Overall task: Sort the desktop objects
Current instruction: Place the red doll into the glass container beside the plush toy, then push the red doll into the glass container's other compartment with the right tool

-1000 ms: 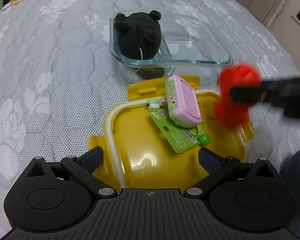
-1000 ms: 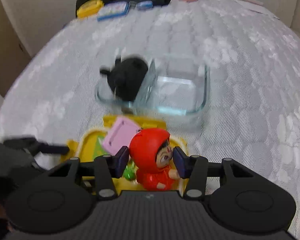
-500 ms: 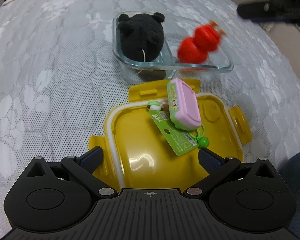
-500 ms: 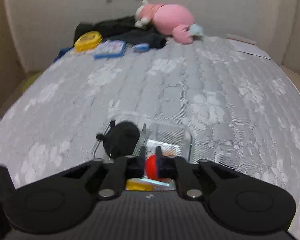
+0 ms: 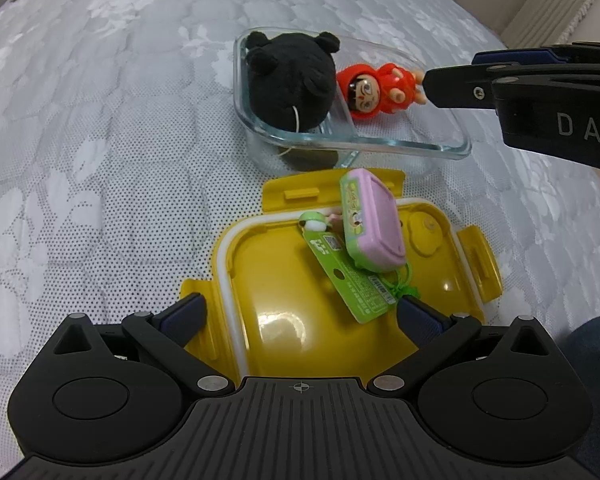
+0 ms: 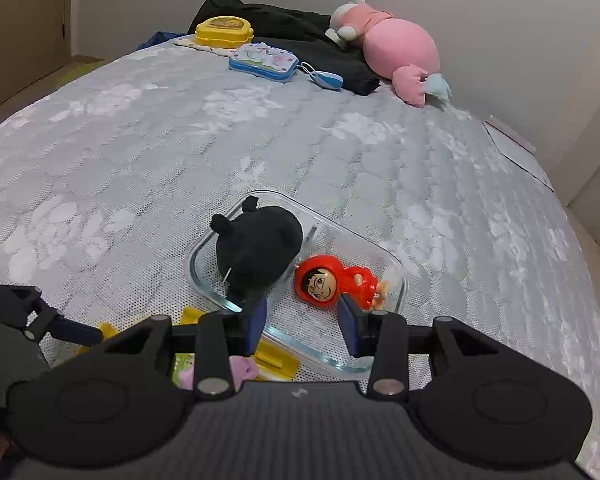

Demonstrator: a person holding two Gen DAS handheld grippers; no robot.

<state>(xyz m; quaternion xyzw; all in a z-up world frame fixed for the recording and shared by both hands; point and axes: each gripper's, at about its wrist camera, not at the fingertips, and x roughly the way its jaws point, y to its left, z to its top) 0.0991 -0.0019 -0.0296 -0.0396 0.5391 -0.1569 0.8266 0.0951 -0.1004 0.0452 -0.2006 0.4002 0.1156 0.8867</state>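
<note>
A red hooded figurine [image 5: 374, 90] [image 6: 334, 282] lies on its side in the right compartment of a divided glass container [image 5: 432, 146] [image 6: 380, 248]. A black plush toy [image 5: 290, 82] [image 6: 256, 250] fills the left compartment. My right gripper [image 6: 302, 326] [image 5: 430, 80] hovers open just above the figurine, holding nothing. A pink and green keychain toy [image 5: 372, 222] with a green tag rests on a yellow lid [image 5: 284, 280]. My left gripper [image 5: 300, 312] stands open over the near edge of that lid.
All of this sits on a grey floral quilted mattress [image 6: 180, 152]. At its far end are a yellow box [image 6: 224, 32], a blue case [image 6: 264, 62], dark clothing [image 6: 300, 36] and a pink plush toy [image 6: 396, 52]. A wall rises behind them.
My right gripper carried the red figurine from above the yellow lid to the glass container, let it go and opened. The figurine now lies in the right compartment. My left gripper stayed put.
</note>
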